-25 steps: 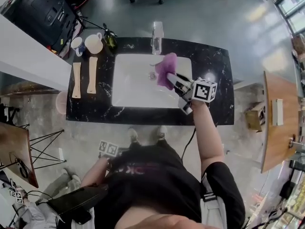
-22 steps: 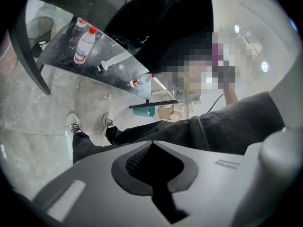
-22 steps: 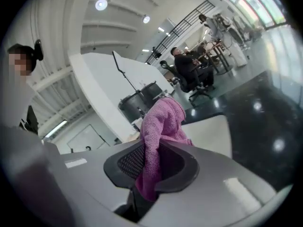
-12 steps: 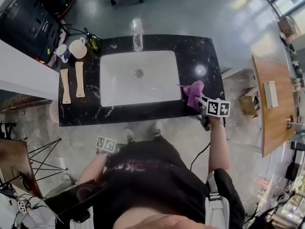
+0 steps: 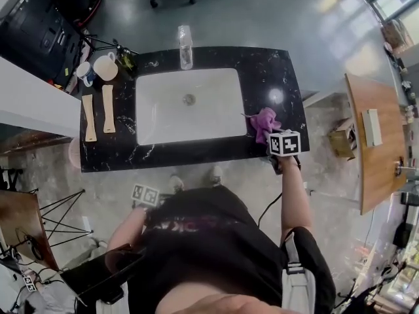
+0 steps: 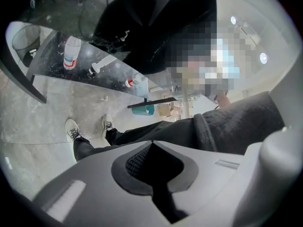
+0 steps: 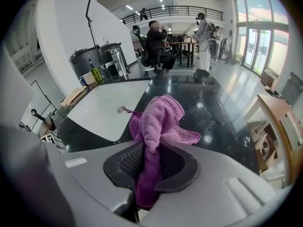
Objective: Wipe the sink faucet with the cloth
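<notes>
The purple cloth (image 5: 264,122) lies bunched on the black counter (image 5: 288,84), right of the white sink (image 5: 163,126). My right gripper (image 5: 271,133) is shut on the cloth's near end, its marker cube at the counter's front edge. In the right gripper view the cloth (image 7: 158,119) runs up out of the right gripper (image 7: 150,148) and flops onto the counter. The faucet (image 5: 185,47) stands behind the basin, well away from the cloth. My left gripper (image 6: 151,145) hangs beside the person's legs, shut with nothing in it, pointing at the floor.
Two wooden spatulas (image 5: 97,113) lie on the counter's left end, with two mugs (image 5: 105,65) and a green bottle (image 5: 126,61) behind them. A wooden table (image 5: 370,142) and a cardboard box (image 5: 342,139) stand to the right. People stand far off in the hall (image 7: 156,37).
My right gripper carried the cloth from over the basin near the faucet to the counter at the right and lowered it there. The left gripper has hardly moved.
</notes>
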Demonstrator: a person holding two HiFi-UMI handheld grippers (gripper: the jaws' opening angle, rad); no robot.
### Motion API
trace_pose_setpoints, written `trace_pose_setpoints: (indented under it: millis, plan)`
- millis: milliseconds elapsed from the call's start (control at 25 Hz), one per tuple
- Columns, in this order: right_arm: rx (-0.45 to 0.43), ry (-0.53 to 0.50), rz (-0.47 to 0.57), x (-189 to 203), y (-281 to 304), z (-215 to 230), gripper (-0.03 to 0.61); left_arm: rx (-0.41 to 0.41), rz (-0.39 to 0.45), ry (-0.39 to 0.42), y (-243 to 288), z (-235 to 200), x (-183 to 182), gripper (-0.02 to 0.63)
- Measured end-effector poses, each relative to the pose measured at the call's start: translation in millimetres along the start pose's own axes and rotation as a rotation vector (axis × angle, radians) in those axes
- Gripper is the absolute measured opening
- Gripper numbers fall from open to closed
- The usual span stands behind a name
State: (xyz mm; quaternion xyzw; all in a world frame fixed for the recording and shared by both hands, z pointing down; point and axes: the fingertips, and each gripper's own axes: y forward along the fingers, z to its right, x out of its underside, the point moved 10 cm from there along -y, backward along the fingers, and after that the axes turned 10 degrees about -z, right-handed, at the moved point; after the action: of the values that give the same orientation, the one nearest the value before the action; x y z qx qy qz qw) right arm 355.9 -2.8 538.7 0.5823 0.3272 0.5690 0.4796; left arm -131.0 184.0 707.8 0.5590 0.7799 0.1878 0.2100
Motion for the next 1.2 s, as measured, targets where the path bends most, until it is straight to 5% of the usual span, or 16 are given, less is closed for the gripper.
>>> trace_pose_setpoints:
  millis: [520,680,760,840,960,1080,1200]
  plan:
    - [0.002,0.006,0.085,10.2,-19.2,2.2,0.144,0.004,0.044,0.021,-4.9,-0.3,-17.0,0.0]
    - [0.024,0.005,0.186,5.3,-46.6,2.1,0.198,0.009,0.045,0.02,-5.4,0.5,-16.8,0.0]
    - [0.041,0.042,0.288,0.8,-65.2,3.3,0.136,0.01,0.044,0.018,-5.5,0.4,-17.0,0.0]
    - [-0.041,0.117,0.407,-4.1,-81.1,-2.2,0.034,0.011,0.041,0.019,-5.3,-0.3,-17.2,0.0]
    - [-0.31,0.21,0.535,-12.1,-90.5,-34.0,0.012,0.006,0.034,0.024,-4.8,-1.6,-16.7,0.0]
    - [-0.515,0.216,0.539,-13.9,-81.8,-83.0,0.012,-0.005,0.021,0.036,-3.7,-0.6,-16.7,0.0]
    - [-0.629,0.126,0.476,-6.8,-63.6,-137.7,0.012,-0.017,0.02,0.045,-5.2,0.2,-14.6,0.0]
